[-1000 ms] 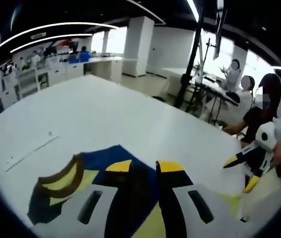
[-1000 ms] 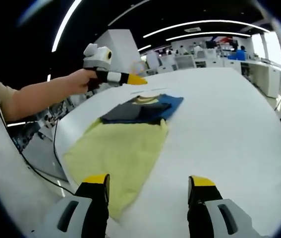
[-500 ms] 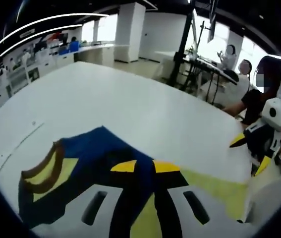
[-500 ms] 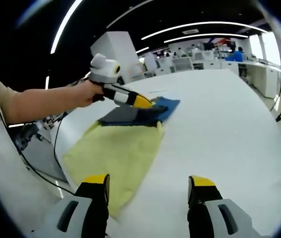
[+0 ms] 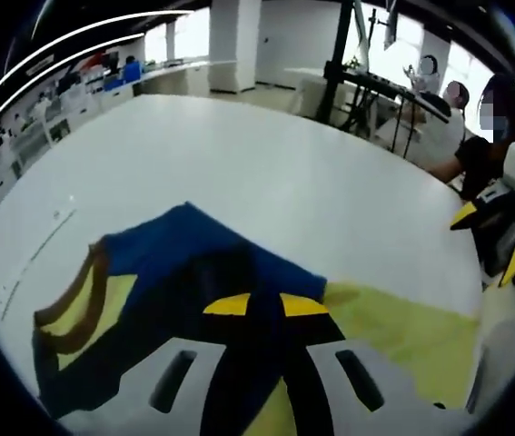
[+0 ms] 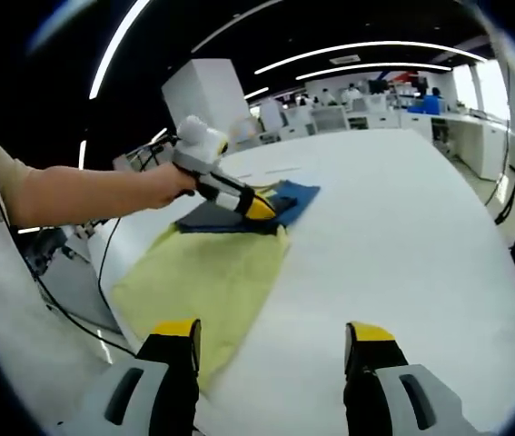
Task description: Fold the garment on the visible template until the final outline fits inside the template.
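The shirt lies spread on the white table, near its edge, yellow body toward the person and the blue part with a brown collar at the far end. The left gripper is down on the blue part, its yellow tips touching the cloth; from its own view the jaws sit close together with dark cloth at the tips (whether they pinch it I cannot tell). The right gripper hangs over the near side of the table, jaws wide apart, holding nothing. People sit at desks beyond the table.
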Available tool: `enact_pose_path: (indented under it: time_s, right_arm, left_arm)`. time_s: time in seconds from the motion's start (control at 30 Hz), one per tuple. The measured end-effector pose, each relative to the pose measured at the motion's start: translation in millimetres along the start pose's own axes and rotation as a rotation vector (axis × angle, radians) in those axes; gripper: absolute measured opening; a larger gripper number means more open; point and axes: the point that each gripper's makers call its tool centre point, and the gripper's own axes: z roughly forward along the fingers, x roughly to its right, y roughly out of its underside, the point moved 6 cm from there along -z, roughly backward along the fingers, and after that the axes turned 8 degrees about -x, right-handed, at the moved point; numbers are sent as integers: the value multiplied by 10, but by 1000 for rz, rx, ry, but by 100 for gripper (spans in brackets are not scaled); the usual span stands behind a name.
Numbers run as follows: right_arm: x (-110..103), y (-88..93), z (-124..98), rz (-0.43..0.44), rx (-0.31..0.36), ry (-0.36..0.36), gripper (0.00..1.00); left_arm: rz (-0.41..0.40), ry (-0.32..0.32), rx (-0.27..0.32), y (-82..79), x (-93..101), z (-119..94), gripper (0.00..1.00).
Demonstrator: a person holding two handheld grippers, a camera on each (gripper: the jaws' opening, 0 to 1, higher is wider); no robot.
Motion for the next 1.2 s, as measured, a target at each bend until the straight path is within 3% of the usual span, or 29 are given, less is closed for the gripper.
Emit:
enact_pose_path:
  time_s: [0.17,0.63,0.73,0.77,0.97,1.0,1.13,1.2]
  right_arm:
    - [24,-7,-23,3,3,3,62]
    - [29,-16,-9,0,2,-4,63]
    - [17,-26,-9,-9,2,-4,63]
    - [13,-28,-7,-11,2,-4,63]
    - [-9,-11,4,-11,0,-5,63]
    - [-13,-7,4,-11,0,-5,63]
    - [-38,4,-1,-11,0,-5,63]
    - [-53,6,-7,-13,1,-4,63]
  left_arm:
    - [8,-17,-30,18,-1,28,6]
    - [9,-46,-37,-6,-27,28,0]
    - [-9,-35,16,-71,-4,-5,0]
    - [-42,-23,58,-123,23,-28,0]
    - [-88,12,120,-259,79,-44,0]
    - [-135,41,135,-261,99,-28,0]
    - [-200,127,151,-198,149,5,0]
    - [-183,110,170,-179,148,-18,6]
